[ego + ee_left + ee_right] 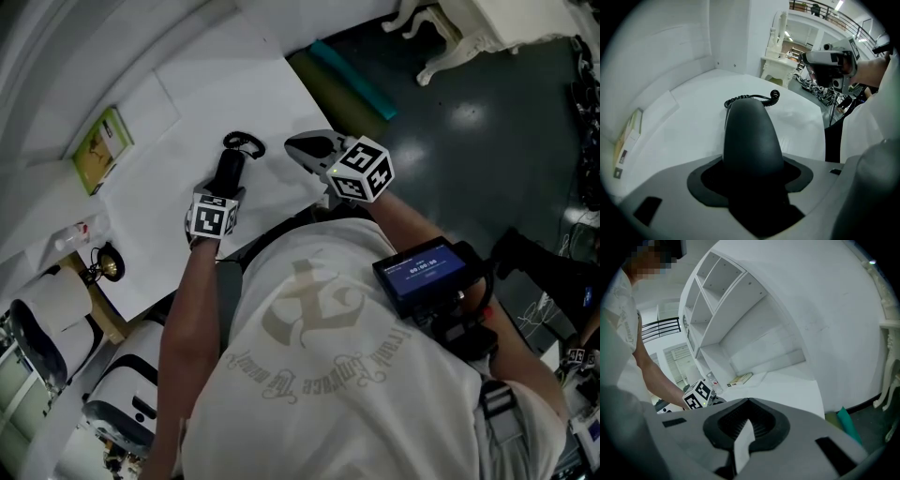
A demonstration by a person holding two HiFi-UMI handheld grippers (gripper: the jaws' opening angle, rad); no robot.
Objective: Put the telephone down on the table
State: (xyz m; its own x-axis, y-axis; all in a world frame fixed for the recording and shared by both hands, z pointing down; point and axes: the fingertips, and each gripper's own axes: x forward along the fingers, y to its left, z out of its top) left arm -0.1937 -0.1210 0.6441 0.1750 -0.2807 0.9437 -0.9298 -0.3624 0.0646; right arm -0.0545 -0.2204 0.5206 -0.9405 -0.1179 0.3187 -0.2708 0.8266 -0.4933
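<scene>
A black telephone handset (231, 169) juts from my left gripper (225, 190) over the white table (178, 112), and its coiled cord (246, 143) curls at the far end. In the left gripper view the handset (750, 136) fills the space between the jaws and points across the table, cord (752, 98) beyond it. I cannot tell whether it touches the tabletop. My right gripper (307, 147) hovers at the table's right edge, its jaws together with nothing between them. It also shows at the upper right of the left gripper view (828, 58).
A green book (101, 148) lies at the table's far left, with a small bottle (80, 234) and a brass-coloured object (107, 264) further along. White chairs (56, 319) stand at the lower left. A teal mat (352, 80) and white furniture legs (441, 42) are on the dark floor.
</scene>
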